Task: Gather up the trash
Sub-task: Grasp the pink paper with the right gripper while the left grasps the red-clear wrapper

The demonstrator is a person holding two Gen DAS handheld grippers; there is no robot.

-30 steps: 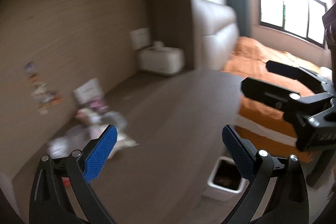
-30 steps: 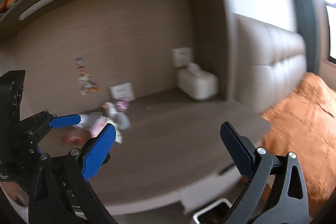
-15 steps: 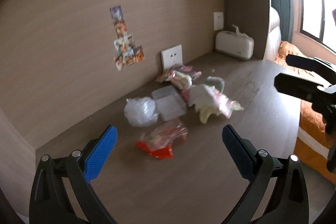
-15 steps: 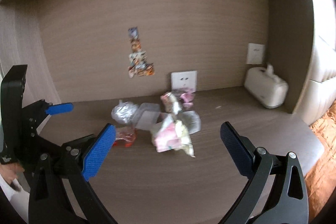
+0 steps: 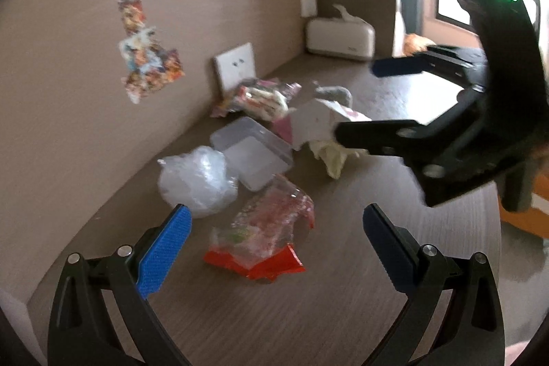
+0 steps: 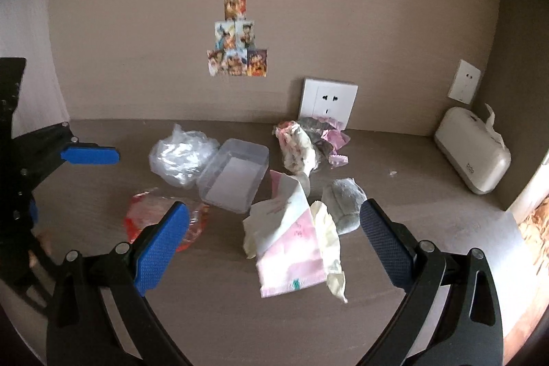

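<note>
Trash lies in a loose pile on the brown desk (image 6: 240,314). A red and clear wrapper (image 5: 264,235) lies just ahead of my open, empty left gripper (image 5: 274,251); it also shows in the right wrist view (image 6: 151,215). A crumpled clear bag (image 6: 182,156), a clear plastic box (image 6: 235,179), a pink and white paper wrapper (image 6: 291,242), a grey wad (image 6: 346,201) and a pink snack wrapper (image 6: 302,146) lie near. My right gripper (image 6: 274,242) is open and empty above the pink and white wrapper.
A white tissue box (image 6: 473,160) stands at the desk's right end against the wall. A white socket plate (image 6: 327,103) and stickers (image 6: 236,40) are on the back wall. An orange bedspread (image 6: 533,222) lies beyond the desk's right edge.
Both grippers have swung left from the bed and bin toward the desk and moved closer to the trash pile. Both stay open and empty.
</note>
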